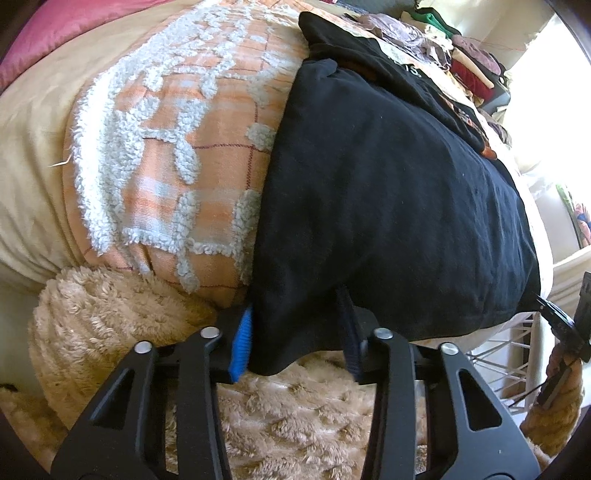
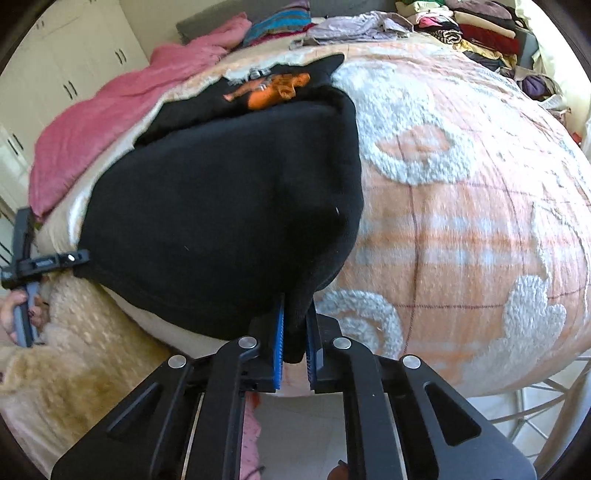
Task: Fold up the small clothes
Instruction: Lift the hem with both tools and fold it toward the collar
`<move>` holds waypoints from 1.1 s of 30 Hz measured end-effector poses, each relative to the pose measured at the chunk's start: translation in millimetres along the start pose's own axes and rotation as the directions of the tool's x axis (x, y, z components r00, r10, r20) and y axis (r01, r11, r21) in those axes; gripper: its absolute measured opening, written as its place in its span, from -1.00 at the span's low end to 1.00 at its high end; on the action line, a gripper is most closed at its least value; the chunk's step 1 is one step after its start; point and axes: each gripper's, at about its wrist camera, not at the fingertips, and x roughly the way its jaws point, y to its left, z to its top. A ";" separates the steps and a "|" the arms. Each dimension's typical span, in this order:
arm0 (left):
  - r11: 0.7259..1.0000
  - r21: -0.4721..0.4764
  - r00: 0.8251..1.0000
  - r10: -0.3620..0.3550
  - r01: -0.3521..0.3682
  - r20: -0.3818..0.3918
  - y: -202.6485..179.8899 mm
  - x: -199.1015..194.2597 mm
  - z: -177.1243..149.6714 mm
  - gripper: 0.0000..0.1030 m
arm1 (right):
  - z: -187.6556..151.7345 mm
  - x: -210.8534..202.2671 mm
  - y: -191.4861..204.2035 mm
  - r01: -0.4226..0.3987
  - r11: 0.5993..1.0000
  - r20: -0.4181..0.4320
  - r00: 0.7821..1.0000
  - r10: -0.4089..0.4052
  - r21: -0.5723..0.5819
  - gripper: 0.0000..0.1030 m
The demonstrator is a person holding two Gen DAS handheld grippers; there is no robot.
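Observation:
A black T-shirt (image 1: 388,192) (image 2: 221,206) with an orange print (image 2: 273,90) lies on the orange and white tufted bedspread (image 1: 166,129) (image 2: 461,221), its near part doubled over. My left gripper (image 1: 295,345) holds the shirt's near left corner, and cloth fills the gap between the blue pads (image 1: 242,343). The right gripper (image 2: 294,347) is shut on the near right corner, a thin fold pinched tight between its pads (image 2: 279,347). Each gripper also shows at the edge of the other view, held by a hand (image 2: 22,314).
A fluffy tan blanket (image 1: 110,325) (image 2: 74,350) hangs over the bed's near edge. A pink blanket (image 2: 110,122) lies at the far left. A pile of folded clothes (image 2: 480,33) (image 1: 472,66) sits at the far end. White wardrobe doors (image 2: 74,55) stand behind, and a wire frame (image 2: 546,402) below right.

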 end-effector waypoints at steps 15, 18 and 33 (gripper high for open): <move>0.997 0.007 0.987 -0.075 0.075 0.139 -6.5 -53.4 9.4 -0.95 | 38.4 -55.8 1.6 -0.091 0.996 0.230 0.969 0.087 0.008 -0.84; 0.996 0.012 0.982 -0.092 0.092 0.165 -8.9 -63.8 14.6 -0.95 | 42.1 -64.6 -0.8 -0.096 0.995 0.267 0.960 0.088 0.017 -0.84; 0.990 0.016 0.950 -0.137 0.138 0.280 -27.7 -98.6 63.2 -0.95 | 77.5 -94.5 4.2 -0.121 0.993 0.419 0.902 0.106 0.010 -0.84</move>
